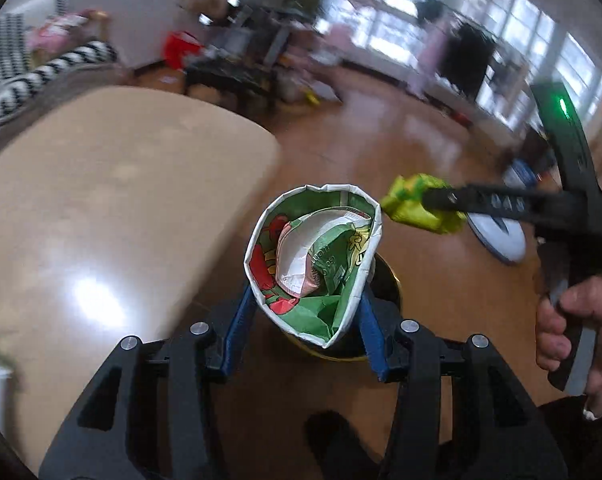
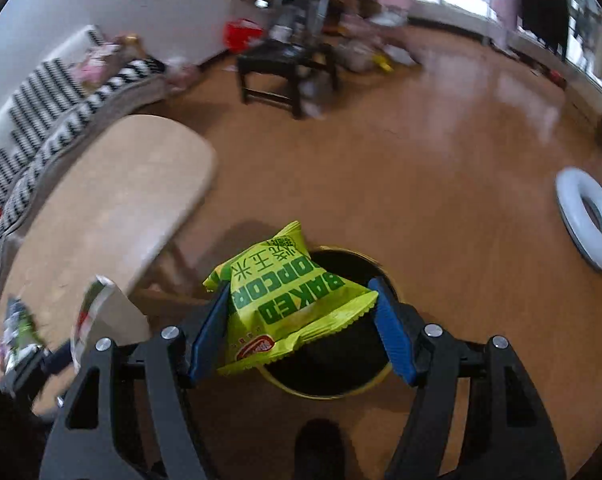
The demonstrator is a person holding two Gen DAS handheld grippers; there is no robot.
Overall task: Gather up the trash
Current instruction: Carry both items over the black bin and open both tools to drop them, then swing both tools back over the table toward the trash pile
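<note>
Pale wooden tabletop (image 2: 113, 200) at left; beyond it, a zigzag-patterned sofa (image 2: 53, 96). Dark low table (image 2: 285, 64) far across the wood floor (image 2: 421, 160). White ring (image 2: 581, 220) at right.

Lime-green popcorn bag (image 2: 285, 300), green-and-red paper cup (image 1: 313, 264), blue-padded tongs (image 2: 301, 328).

Glossy wood floor (image 2: 441, 168); crinkly glossy popcorn bag (image 2: 285, 300); creased paper carton (image 1: 313, 264)
</note>
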